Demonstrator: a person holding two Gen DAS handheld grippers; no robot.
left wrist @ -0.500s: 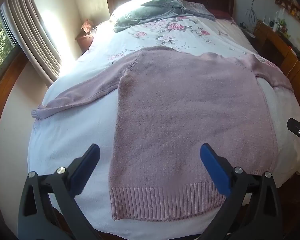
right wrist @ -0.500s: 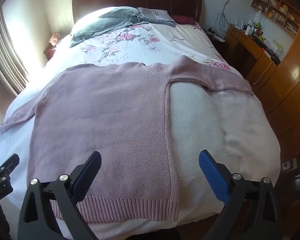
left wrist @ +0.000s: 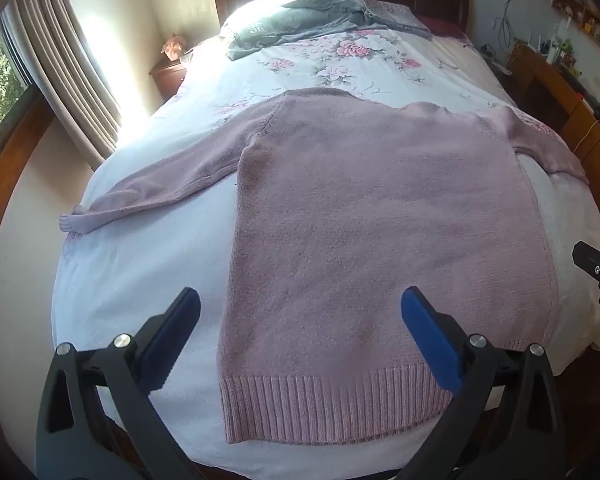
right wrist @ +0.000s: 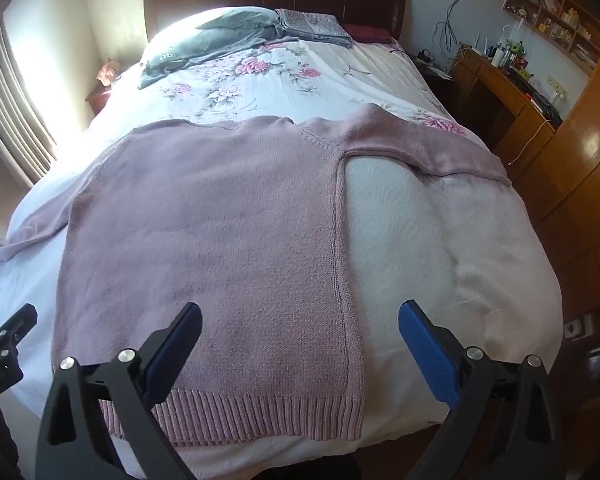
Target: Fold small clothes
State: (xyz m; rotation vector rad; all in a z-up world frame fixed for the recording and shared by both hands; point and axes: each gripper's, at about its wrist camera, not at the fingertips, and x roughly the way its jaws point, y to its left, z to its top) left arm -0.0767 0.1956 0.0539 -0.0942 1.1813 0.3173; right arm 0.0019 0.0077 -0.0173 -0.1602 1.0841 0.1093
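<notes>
Pink knitted sweater [left wrist: 380, 240] spread flat on a bed [left wrist: 148, 280], ribbed hem nearest the foot, both sleeves stretched out to the sides, neck toward the pillows. No fold made yet; by the look of it, the opening step, just ahead of the first grasp. Left gripper [left wrist: 300, 332] poised above the hem near the sweater's left edge, blue pads [left wrist: 428, 336] spread wide, nothing between them. Right gripper [right wrist: 300, 336] likewise poised over the hem at the right side seam, fingers wide apart and empty, level with its partner. Next move probably a reach down to pinch a hem corner or a sleeve, then a carry across the body. Grey garment [right wrist: 212, 40] and folded cloth lying up by the headboard.
</notes>
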